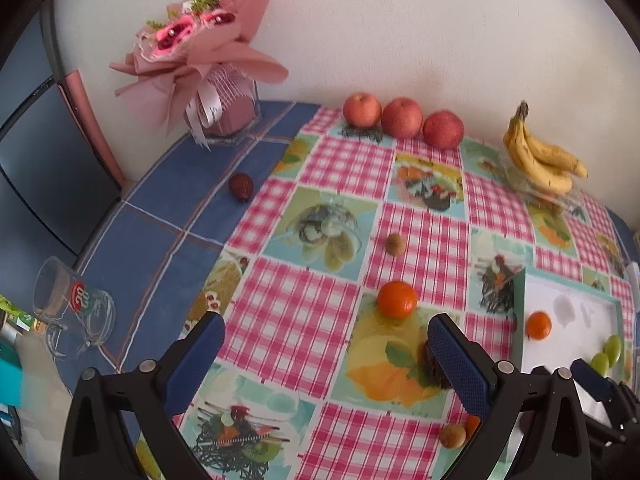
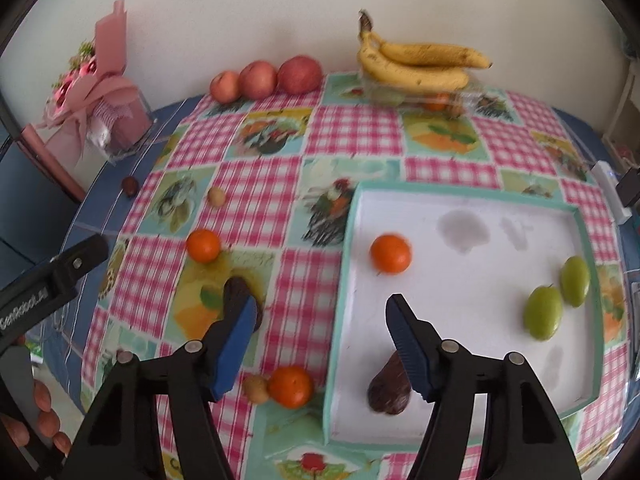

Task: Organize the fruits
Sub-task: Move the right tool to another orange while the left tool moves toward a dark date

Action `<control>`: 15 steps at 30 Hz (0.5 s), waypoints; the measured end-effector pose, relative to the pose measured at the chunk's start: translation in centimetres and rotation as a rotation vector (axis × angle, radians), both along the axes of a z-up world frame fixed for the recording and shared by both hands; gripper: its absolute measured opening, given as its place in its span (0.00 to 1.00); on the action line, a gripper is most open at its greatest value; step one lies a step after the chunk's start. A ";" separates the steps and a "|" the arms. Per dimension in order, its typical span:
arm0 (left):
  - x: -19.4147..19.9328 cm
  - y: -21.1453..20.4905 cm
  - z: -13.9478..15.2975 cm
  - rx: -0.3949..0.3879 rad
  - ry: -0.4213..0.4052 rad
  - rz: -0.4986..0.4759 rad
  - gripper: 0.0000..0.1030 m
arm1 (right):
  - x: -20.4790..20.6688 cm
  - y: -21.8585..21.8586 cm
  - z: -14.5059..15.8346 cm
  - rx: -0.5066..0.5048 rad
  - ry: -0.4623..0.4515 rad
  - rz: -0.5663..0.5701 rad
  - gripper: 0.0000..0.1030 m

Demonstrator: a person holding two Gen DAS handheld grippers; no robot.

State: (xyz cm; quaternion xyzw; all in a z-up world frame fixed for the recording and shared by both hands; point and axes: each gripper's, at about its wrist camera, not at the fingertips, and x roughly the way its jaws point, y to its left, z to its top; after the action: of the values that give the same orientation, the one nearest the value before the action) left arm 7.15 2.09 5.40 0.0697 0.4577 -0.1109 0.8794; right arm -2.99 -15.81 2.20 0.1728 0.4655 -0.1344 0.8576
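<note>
Left gripper [image 1: 326, 338] hovers with jaws spread wide, empty, a glossy round tangerine [image 1: 397, 298] just beyond them on the checked table [image 1: 328, 168]. Right gripper [image 2: 322, 322] gapes too, gripping nothing, above the near-left edge of the white tray [image 2: 460, 300], where a dark wrinkled fruit [image 2: 389, 392], an orange and two smooth green ovals lie.

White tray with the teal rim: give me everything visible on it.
The tray is a shallow square box, white inside with raised teal walls, looking like painted card or plastic. It sits flat on the checked tablecloth, at the table's right side. Grey smudges mark its floor near the far wall. Inside lie one orange, two green fruits by the right wall, and a dark brown fruit near the front. The right gripper hangs open over its left wall, not touching it as far as the view shows.
</note>
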 end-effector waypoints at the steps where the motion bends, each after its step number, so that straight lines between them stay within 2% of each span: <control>1: 0.0 -0.1 -0.3 0.002 0.012 -0.004 1.00 | -0.1 0.4 -0.3 0.004 0.008 0.012 0.62; 6: 0.2 -0.5 -1.8 0.009 0.081 -0.017 1.00 | -0.2 2.4 -1.9 0.034 0.054 0.075 0.52; 10: 0.0 -0.6 -2.1 0.008 0.099 -0.024 1.00 | 0.1 3.2 -3.0 0.035 0.099 0.106 0.44; 15: 0.1 -0.6 -1.8 0.001 0.099 -0.027 1.00 | 0.3 3.4 -4.1 0.050 0.138 0.127 0.43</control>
State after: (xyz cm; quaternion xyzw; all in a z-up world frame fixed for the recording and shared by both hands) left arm 7.22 1.50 3.55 0.0707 0.4997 -0.1257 0.8541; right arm -2.67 -12.37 -1.85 0.1548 0.5366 -0.0794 0.8257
